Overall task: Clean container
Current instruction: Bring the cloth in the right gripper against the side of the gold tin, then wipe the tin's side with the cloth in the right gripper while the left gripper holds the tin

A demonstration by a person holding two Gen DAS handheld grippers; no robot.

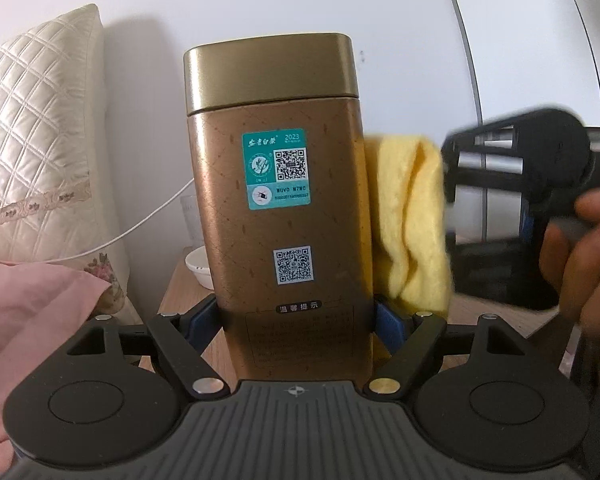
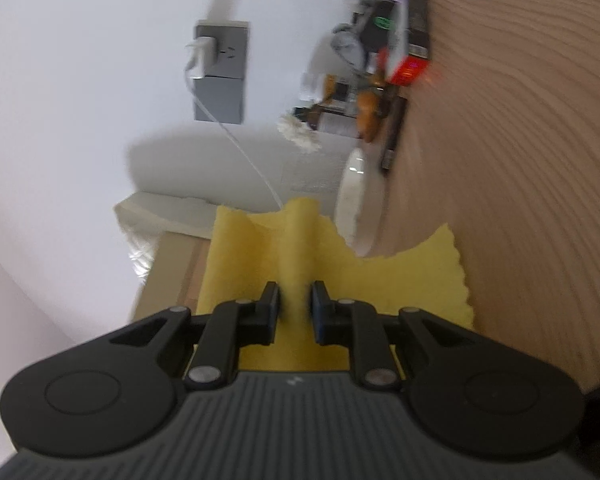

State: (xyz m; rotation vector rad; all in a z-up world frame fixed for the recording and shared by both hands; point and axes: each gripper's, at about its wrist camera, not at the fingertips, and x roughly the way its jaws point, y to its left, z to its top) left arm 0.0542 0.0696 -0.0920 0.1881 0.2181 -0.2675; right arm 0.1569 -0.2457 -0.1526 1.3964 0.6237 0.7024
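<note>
A tall gold-brown tin container (image 1: 288,216) with a gold lid and teal QR stickers stands upright in my left gripper (image 1: 296,324), which is shut on its lower body. A yellow cloth (image 1: 412,216) hangs against the tin's right side, held by my right gripper (image 1: 448,184), blurred at the right. In the right wrist view my right gripper (image 2: 294,304) is shut on a fold of the yellow cloth (image 2: 300,248); the view is tilted. The tin does not show there.
A wooden nightstand (image 1: 500,320) lies below with a white bowl (image 1: 200,268) and a clear glass (image 1: 190,216). A quilted pillow (image 1: 36,140) and pink bedding (image 1: 28,320) are left. A wall socket with charger and white cable (image 2: 220,64), and clutter (image 2: 364,92), show in the right wrist view.
</note>
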